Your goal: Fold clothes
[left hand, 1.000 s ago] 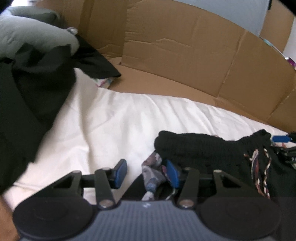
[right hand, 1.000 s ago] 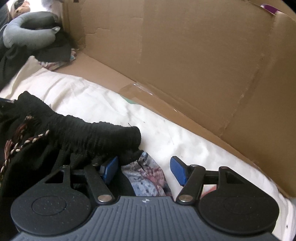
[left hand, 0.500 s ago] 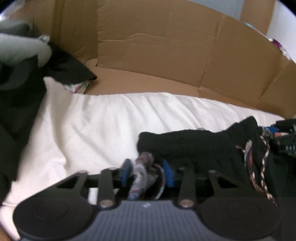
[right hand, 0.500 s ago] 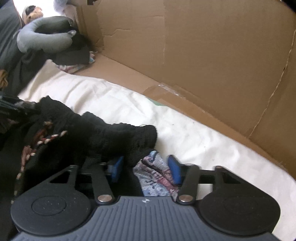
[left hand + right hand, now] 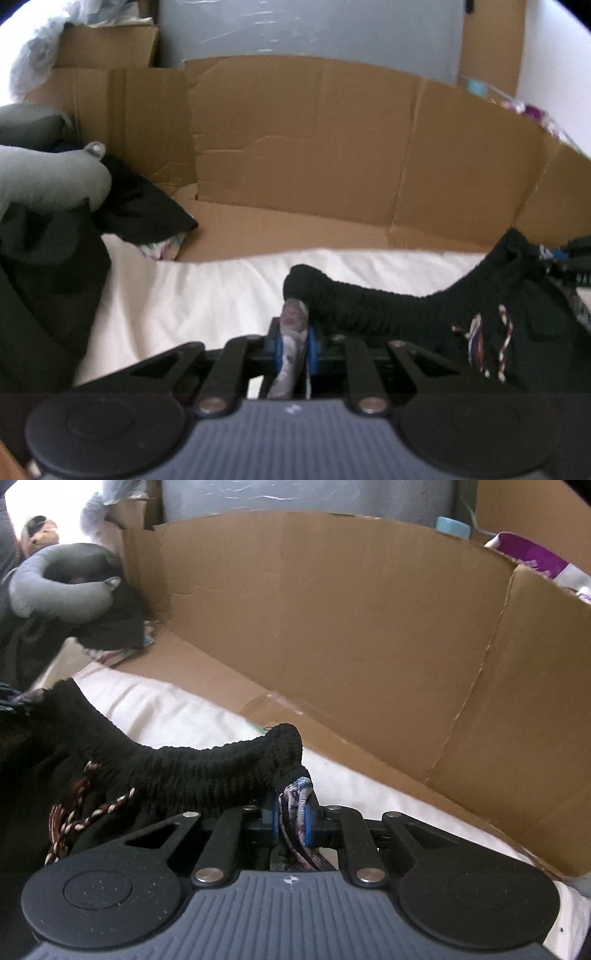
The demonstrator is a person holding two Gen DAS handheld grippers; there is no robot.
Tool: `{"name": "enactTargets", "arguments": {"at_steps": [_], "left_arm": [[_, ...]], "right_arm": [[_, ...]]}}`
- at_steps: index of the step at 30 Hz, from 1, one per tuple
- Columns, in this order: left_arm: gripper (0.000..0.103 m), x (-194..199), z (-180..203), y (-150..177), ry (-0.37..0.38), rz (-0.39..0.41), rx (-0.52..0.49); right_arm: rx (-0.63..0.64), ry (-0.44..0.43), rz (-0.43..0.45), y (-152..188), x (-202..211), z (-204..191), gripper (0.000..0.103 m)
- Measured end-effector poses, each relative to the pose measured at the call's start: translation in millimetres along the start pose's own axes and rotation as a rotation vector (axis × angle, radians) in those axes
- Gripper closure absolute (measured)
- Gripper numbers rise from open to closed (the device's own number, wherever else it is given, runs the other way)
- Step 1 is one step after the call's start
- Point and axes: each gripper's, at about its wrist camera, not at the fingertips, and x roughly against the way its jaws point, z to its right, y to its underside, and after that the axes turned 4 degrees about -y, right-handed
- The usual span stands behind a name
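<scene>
Blue pads of your left gripper (image 5: 294, 341) are clamped on a patterned edge of the shorts (image 5: 388, 306). Your right gripper (image 5: 291, 821) is pinched shut the same way on the other end of that edge — the black ribbed waistband (image 5: 207, 771) sags between the two. A braided drawstring (image 5: 77, 812) dangles beside your right gripper. Under the shorts lies a white sheet (image 5: 184, 299). Cardboard (image 5: 351, 627) walls it in behind. Off to your left — well apart from the shorts — a grey neck pillow (image 5: 55, 590) rests on a pile of dark clothes (image 5: 44, 266).
</scene>
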Motion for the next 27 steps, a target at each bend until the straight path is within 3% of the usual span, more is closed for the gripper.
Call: {"name": "enactTargets", "arguments": {"at_steps": [6, 16, 18, 20, 22, 25, 27], "left_arm": [[0.089, -11.5, 1.3, -22.8, -0.039, 0.031, -0.027], [0.09, -41.0, -3.3, -50.7, -0.109, 0.066, -0.027], [0.088, -55.5, -0.8, -49.9, -0.132, 0.022, -0.05], [0.08, -68.2, 0.4, -46.9, -0.153, -0.022, -0.066], [0.067, -72.3, -2.7, -42.2, -0.166, -0.043, -0.056], [0.035, -75.0, -8.1, -36.3, -0.175, -0.064, -0.036], [0.034, -67.8, -13.3, -35.0, -0.156, -0.055, -0.011]], "right_arm": [[0.026, 0.101, 0.055, -21.7, -1.2, -3.9, 0.093], [0.085, 0.182, 0.066, -42.2, -26.2, -10.6, 0.092], [0.093, 0.19, 0.068, -45.8, -30.9, -12.4, 0.092], [0.12, 0.175, 0.024, -46.0, -44.2, -14.5, 0.085], [0.159, 0.166, -0.025, -42.8, -56.1, -14.3, 0.067], [0.135, 0.173, -0.056, -40.1, -62.7, -6.9, 0.048], [0.051, 0.138, -0.049, -39.7, -57.5, 3.0, 0.044]]}}
